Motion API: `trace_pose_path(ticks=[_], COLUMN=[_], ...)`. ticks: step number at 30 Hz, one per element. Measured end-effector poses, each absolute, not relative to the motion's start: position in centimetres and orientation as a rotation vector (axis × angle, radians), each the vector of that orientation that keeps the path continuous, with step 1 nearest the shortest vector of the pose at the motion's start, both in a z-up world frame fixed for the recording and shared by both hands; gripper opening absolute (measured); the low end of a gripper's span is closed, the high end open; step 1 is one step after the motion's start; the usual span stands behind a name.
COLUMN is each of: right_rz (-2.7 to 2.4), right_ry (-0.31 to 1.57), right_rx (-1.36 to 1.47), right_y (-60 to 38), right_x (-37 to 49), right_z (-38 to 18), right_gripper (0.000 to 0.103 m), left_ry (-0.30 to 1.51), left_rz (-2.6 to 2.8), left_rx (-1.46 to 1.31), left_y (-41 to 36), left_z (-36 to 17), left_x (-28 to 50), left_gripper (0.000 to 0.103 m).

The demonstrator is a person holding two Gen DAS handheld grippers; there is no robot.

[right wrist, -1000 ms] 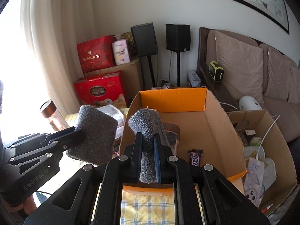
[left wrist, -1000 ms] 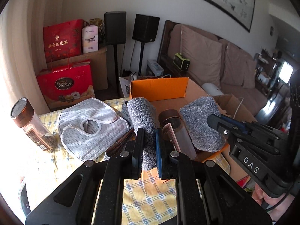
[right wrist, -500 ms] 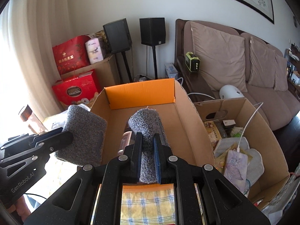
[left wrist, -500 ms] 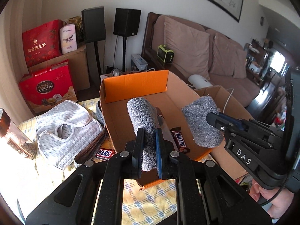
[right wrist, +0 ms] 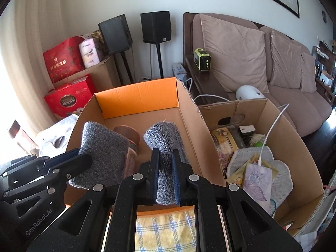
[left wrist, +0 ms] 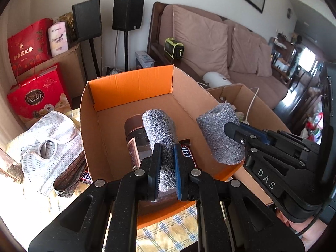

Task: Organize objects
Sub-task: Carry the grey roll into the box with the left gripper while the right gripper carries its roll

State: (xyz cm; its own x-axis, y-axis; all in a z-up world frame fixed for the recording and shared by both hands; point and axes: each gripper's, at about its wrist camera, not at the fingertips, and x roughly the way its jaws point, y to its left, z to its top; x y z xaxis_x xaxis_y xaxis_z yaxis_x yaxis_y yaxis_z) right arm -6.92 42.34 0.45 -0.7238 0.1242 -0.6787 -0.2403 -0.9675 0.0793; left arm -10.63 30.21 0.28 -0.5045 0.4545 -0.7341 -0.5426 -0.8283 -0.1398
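My left gripper (left wrist: 166, 147) is shut on a fold of grey knitted cloth (left wrist: 159, 126), held over the open cardboard box (left wrist: 130, 84). My right gripper (right wrist: 164, 153) is shut on a second grey knitted fold (right wrist: 163, 134) beside it, also above the box. Each wrist view shows the other gripper too: the right gripper (left wrist: 229, 127) and the left gripper (right wrist: 84, 157). I cannot tell whether the two folds are one piece. Inside the box lie a brown-lidded jar (left wrist: 134, 130) and a Snickers bar (left wrist: 189, 153), both partly hidden behind the cloth.
A white mesh bib (left wrist: 48, 138), a brown item and another Snickers bar (left wrist: 86, 176) lie on the checked tablecloth left of the box. A second cardboard box (right wrist: 273, 126) at the right holds several items. A glass jar (right wrist: 16, 130) stands at the far left.
Both grippers have moved forward and down with the grey cloth, from above the table by the bib to over the box. The box now fills the middle of both views.
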Motion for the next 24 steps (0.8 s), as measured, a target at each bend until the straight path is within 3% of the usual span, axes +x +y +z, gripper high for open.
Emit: trace_pose_path(ticks=[6, 10, 11, 13, 18, 20, 24], right_rz=[2.699, 2.671, 2.665, 2.664, 2.675, 2.682, 2.695], right_ry=[0.235, 0.245, 0.246, 0.262, 0.258, 0.258, 0.245], right_rx=[-1.079, -1.097, -1.094, -1.093, -1.087, -1.076, -1.058], right_y=[43.5, 44.1, 44.1, 44.2, 44.0, 43.8, 43.1], right_x=[-7.6, -8.0, -8.0, -8.0, -8.0, -7.9, -7.8], right_z=[-0.5, -1.3, -1.4, -1.6, -1.4, -1.1, -0.4], right_gripper=[0.012, 0.016, 0.021, 0.028, 0.028, 0.029, 0.037], left_ry=[0.156, 0.137, 0.135, 0.136, 0.156, 0.148, 0.093], left_rz=[2.302, 2.300, 2.301, 2.307, 2.335, 2.354, 2.409], left_rx=[-1.137, -1.154, -1.151, -1.142, -1.124, -1.118, -1.131], left_y=[31.0, 30.7, 30.6, 30.4, 29.8, 29.3, 28.0], left_z=[-1.4, -1.7, -1.6, -1.4, -0.9, -0.7, -0.1], left_x=[-11.7, -11.9, -11.9, -11.9, -11.6, -11.7, -11.9], left_gripper=[0.012, 0.027, 0.031, 0.033, 0.035, 0.046, 0.055])
